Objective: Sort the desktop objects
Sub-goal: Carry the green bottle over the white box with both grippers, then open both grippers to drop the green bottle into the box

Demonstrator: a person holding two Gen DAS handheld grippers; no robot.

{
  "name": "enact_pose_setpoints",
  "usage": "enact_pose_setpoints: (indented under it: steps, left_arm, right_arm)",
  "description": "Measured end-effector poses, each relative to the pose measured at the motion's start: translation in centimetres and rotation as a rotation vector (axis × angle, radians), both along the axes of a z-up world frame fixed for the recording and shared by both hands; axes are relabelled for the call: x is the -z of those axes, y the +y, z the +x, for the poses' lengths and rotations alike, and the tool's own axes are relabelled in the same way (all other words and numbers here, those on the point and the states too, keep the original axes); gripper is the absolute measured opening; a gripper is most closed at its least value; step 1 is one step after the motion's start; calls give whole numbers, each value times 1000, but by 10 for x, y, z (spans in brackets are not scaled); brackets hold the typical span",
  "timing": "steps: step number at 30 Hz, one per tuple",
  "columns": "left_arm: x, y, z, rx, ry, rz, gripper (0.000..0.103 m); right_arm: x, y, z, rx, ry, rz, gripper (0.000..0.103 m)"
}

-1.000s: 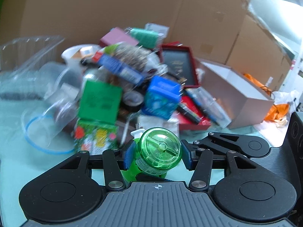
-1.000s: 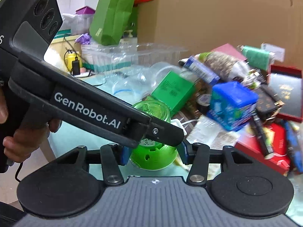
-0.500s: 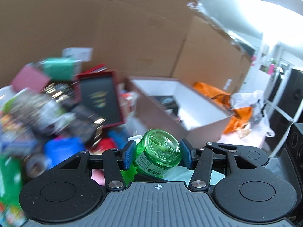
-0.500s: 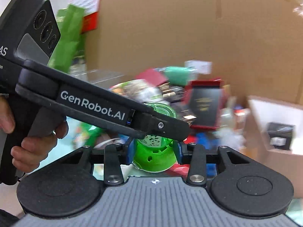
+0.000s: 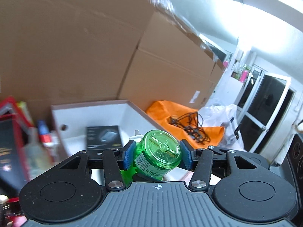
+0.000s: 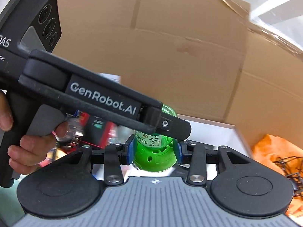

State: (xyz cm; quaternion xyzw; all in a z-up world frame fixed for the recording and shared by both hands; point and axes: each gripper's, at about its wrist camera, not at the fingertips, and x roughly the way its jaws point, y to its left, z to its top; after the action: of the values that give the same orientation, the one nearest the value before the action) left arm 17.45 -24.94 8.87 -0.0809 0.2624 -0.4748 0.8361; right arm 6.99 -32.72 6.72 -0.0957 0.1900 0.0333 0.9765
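While both sets of jaws are pinching the green bottle (image 5: 160, 156), I am carrying it above the white box (image 5: 90, 113); next I am judging a release inside, beside the black booklet (image 5: 103, 137).

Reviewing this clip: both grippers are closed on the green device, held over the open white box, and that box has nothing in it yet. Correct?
Not quite. The white box is not bare: the left wrist view shows a flat black package lying inside it. The rest holds: the left gripper and the right gripper both clamp the green device in front of the box.
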Motion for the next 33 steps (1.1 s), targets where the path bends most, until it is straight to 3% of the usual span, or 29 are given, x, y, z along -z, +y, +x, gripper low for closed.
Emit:
enact_pose_setpoints:
  steps: [8, 11, 17, 21, 24, 26, 29, 33]
  left_arm:
    - [39, -80, 47, 57, 161, 44, 56]
    - [57, -103, 58, 56, 210, 81, 66]
    - [79, -132, 73, 69, 274, 122, 68]
    - [80, -129, 76, 12, 325, 106, 102]
    - [78, -119, 78, -19, 331, 77, 103]
    - [77, -116, 78, 2, 312, 79, 103]
    - [75, -111, 74, 5, 292, 82, 103]
    - [71, -104, 66, -6, 254, 73, 103]
  right_arm:
    - [31, -62, 29, 91, 106, 32, 46]
    - [47, -76, 39, 118, 156, 56, 46]
    - [66, -92, 49, 164, 222, 49, 46]
    - [71, -105, 50, 228, 243, 39, 47]
    - [66, -116, 37, 231, 215, 81, 61]
    - [58, -113, 40, 230, 189, 82, 81]
    - [52, -120, 45, 227, 152, 57, 89]
    - [48, -124, 39, 232, 150, 106, 93]
